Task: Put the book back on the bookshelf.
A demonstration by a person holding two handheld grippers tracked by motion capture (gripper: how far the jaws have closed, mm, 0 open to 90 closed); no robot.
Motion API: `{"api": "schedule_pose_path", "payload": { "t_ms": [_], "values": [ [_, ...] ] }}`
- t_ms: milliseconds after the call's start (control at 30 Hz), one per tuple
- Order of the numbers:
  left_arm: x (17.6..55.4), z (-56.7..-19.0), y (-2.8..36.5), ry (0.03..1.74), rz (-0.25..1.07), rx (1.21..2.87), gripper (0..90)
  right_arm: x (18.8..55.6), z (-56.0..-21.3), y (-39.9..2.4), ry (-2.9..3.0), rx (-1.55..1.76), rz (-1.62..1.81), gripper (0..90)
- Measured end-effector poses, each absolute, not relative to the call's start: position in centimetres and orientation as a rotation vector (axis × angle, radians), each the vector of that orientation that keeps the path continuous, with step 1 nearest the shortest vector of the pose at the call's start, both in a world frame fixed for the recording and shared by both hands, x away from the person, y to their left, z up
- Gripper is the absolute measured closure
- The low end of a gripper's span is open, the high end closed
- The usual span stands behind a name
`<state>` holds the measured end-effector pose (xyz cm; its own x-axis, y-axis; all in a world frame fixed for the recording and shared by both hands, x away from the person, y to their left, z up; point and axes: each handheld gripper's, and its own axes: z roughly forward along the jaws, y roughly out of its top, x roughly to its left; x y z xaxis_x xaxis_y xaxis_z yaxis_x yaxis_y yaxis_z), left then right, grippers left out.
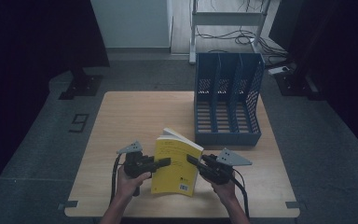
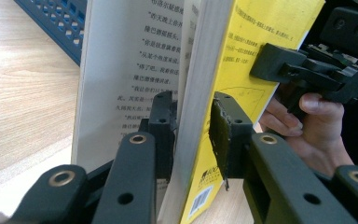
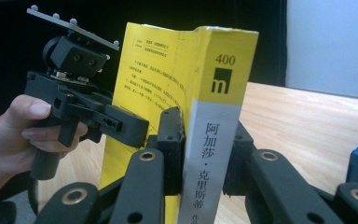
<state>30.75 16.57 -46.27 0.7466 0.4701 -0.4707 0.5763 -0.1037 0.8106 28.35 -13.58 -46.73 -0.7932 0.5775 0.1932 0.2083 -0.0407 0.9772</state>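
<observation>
Jaws of both grippers clamp one yellow book (image 1: 176,164) held upright on the tabletop (image 1: 121,121). Right gripper (image 1: 193,161) grips the spine edge: in the right gripper view its jaws press on either side of the grey and yellow spine (image 3: 214,140), fully closed on it. Left gripper (image 1: 164,162) has the fore-edge side: in the left gripper view one jaw sits against the yellow back cover (image 2: 242,70), the other is tucked in among the pages, with a white printed page (image 2: 121,70) splayed off to the side, so the book is slightly open. Jaws there are narrow and pinching the cover and a block of pages. Barcode shows low on the cover. Book stands near the front middle of the tabletop, bottom edge down, tilted a little. Blue file rack (image 1: 227,98) with three slots stands behind it, toward the far right of the tabletop, apart from the book. A hand (image 1: 129,183) wraps each gripper handle, forearms coming in from the near edge.
</observation>
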Motion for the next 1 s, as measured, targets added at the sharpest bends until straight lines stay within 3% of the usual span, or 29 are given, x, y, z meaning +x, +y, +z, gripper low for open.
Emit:
{"api": "schedule_pose_path", "payload": {
  "t_ms": [333, 1000],
  "values": [
    [30.68, -46.26, 16.38, 0.818, -0.120, 1.747, 69.5, 27.78, -46.02, -13.71, 1.956, 0.757, 1.862, 73.9],
    [30.49, -46.09, 16.29, 0.809, -0.102, 1.775, 76.0, 27.75, -45.76, -13.25, 1.987, 0.707, 1.867, 68.7]
  ]
}}
